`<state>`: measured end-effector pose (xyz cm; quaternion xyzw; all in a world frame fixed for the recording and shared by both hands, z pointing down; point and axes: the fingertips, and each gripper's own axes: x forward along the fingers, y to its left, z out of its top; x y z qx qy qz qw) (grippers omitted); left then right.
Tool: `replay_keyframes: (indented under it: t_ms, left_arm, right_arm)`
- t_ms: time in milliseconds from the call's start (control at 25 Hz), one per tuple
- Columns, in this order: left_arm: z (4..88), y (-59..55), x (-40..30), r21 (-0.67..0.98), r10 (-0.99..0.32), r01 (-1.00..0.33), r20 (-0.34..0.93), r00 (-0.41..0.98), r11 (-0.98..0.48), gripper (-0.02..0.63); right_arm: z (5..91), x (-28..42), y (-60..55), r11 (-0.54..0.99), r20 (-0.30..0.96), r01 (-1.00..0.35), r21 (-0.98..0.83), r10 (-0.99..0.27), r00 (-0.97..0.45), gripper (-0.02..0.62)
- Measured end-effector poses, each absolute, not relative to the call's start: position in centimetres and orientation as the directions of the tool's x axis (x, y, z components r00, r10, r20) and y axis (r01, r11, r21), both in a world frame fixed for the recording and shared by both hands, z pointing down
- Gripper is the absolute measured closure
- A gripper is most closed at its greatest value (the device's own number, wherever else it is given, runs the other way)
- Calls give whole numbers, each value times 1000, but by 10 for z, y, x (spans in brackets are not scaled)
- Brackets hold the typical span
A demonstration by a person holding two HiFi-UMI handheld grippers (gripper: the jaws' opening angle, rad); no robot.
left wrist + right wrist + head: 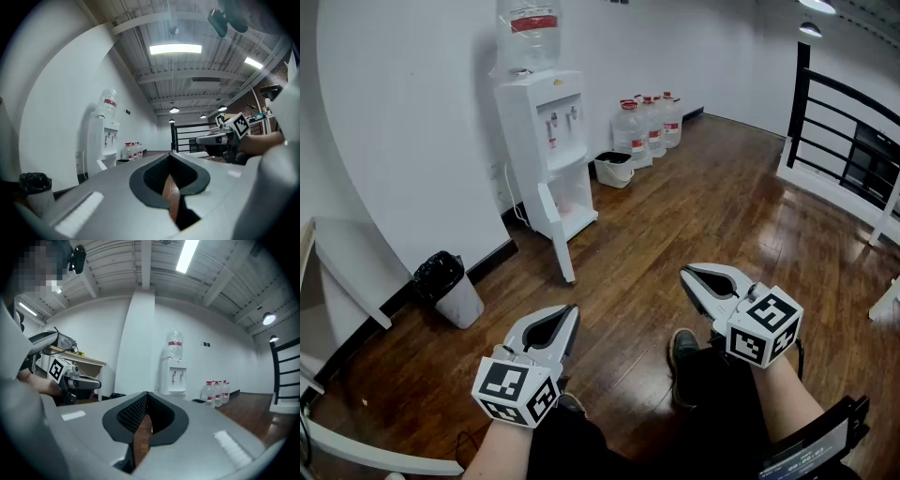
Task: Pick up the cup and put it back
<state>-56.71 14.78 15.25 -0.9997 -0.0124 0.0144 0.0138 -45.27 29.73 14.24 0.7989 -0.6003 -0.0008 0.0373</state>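
The left claw [572,309] and the right claw [684,274] are both closed and empty, side by side above the person's legs [722,394]. Ahead lies brown wooden floor [675,225]. Past it a white water cooler [548,141] stands at the wall, with big water bottles [649,127] and a white tub [615,169] on its right and a black-bagged bin [448,289] on its left. A black railing [848,131] is far right. Where the cup is cannot be told.
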Motion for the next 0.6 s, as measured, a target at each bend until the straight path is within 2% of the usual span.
replay_keyframes:
  t_ms: [240,360,480,600]
  left_arm:
    - [150,158,-536,36,46,46,-19,999,-998,394]
    - [150,165,-514,10,58,59,-27,998,-998,394]
    - [156,163,-499,-24,42,41,-16,999,-999,394]
    - [159,158,-493,8,-3,-3,-11,1000,-1000,394]
  right_arm:
    - [130,-433,293,-234,7,-971,55,-972,235,594]
    - [131,-416,289,-226,-10,-973,34,-974,226,594]
    - [131,-402,282,-203,-17,-979,33,-979,202,594]
    - [128,-393,280,-174,-27,-984,35,-985,173,594]
